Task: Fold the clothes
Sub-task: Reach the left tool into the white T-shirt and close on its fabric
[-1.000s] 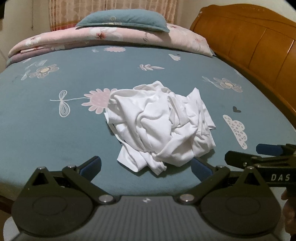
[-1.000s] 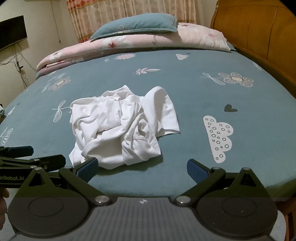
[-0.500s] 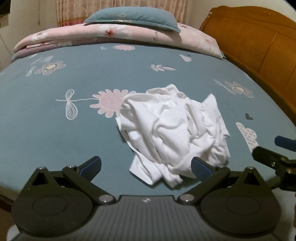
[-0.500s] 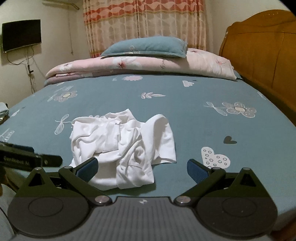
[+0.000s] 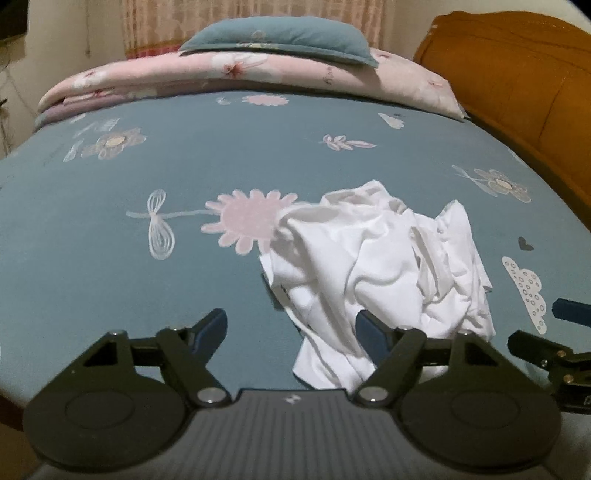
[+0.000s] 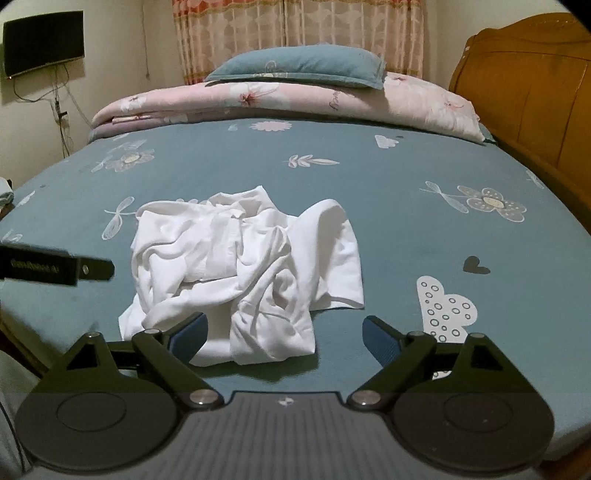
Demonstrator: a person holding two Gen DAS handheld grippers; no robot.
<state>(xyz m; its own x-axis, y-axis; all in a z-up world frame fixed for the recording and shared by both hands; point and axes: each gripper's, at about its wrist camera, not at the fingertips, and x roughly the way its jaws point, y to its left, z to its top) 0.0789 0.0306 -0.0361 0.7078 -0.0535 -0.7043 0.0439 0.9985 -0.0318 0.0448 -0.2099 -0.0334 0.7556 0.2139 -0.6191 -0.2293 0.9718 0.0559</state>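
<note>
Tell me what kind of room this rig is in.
Almost certainly a home bedroom: a bed with a teal flower-print sheet, a wooden headboard, and a folded pink quilt topped by a pillow. Curtains hang behind. A crumpled white garment lies on the sheet.

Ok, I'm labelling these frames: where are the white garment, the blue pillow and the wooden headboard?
white garment (image 6: 243, 273), right wrist view, middle of the crumpled heap.
blue pillow (image 6: 299, 66), right wrist view, centre of its top face.
wooden headboard (image 5: 517, 85), left wrist view, its broad front panel.
</note>
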